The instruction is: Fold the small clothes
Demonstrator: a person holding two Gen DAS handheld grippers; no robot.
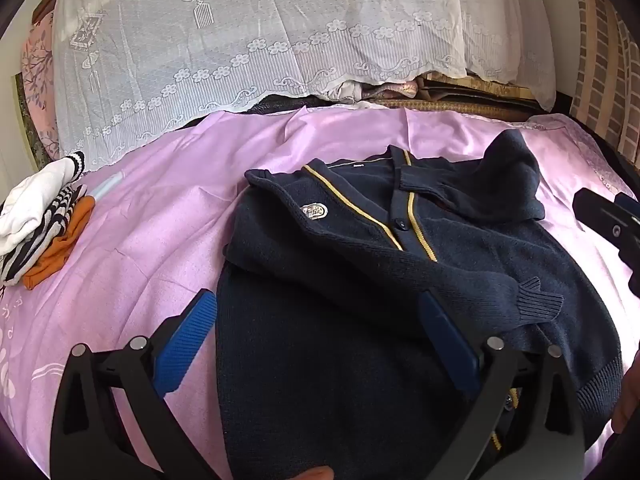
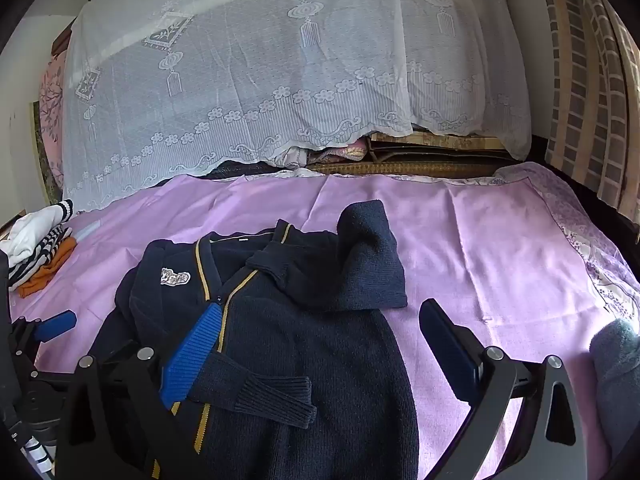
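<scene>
Navy cardigan with yellow trim, lilac sheet, white floral lace cover.

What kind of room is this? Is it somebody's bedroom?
Probably a bedroom at home: a navy cardigan lies on a pink bedsheet, bedding sits stacked under a white lace cover, and folded clothes wait nearby.

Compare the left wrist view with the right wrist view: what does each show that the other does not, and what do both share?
Left wrist only: a fingertip at the bottom edge.
Right wrist only: a grey-blue fuzzy cloth at the right edge.
Both: the cardigan with sleeves folded in on the pink sheet, the clothes pile, the lace cover, and the left gripper and right gripper, both open.
</scene>
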